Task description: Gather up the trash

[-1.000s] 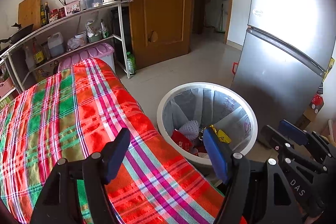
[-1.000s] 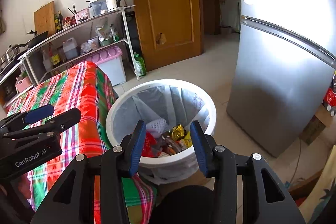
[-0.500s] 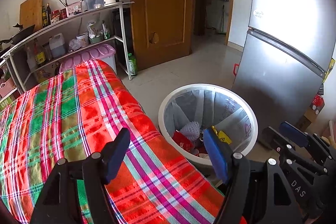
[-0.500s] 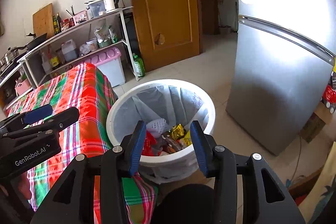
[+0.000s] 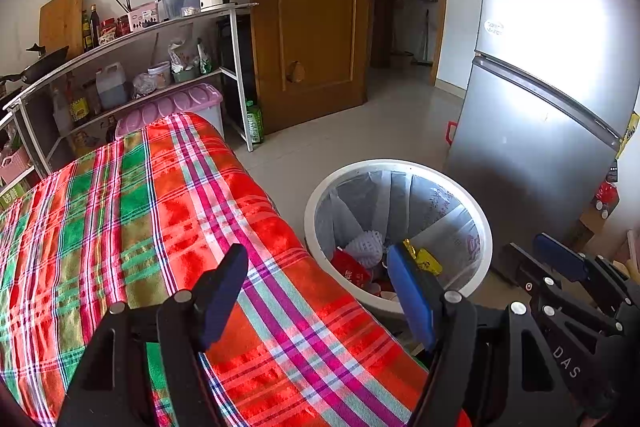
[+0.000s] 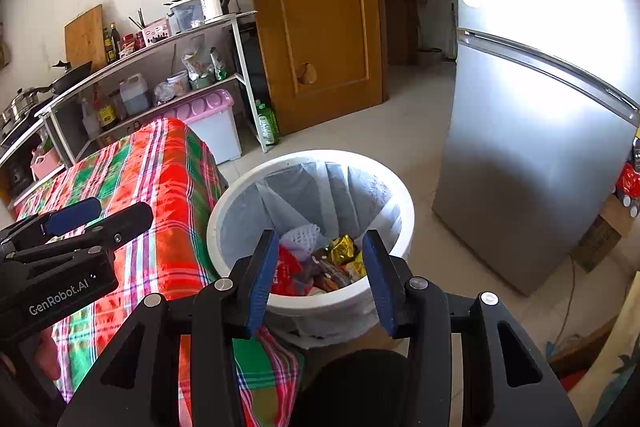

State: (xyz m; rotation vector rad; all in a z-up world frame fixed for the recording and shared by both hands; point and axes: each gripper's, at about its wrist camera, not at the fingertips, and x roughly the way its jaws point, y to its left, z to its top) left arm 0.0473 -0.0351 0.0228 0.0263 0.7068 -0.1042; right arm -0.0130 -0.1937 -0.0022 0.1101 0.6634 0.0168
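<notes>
Both grippers angled downward, jaws apart, right gripper (image 6: 320, 271) over bin (image 6: 240, 195).

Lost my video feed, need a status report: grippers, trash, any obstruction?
Left gripper open, empty, over plaid tablecloth. Right gripper open, empty, above white trash bin. Wrappers in bin. No trash visible on cloth; nothing blocking.

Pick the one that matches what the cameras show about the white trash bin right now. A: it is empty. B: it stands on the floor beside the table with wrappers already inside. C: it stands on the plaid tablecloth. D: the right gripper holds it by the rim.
B: the white trash bin stands on the floor by the plaid tablecloth, with a gold wrapper and red packet inside; the right gripper hangs open and empty.
</notes>
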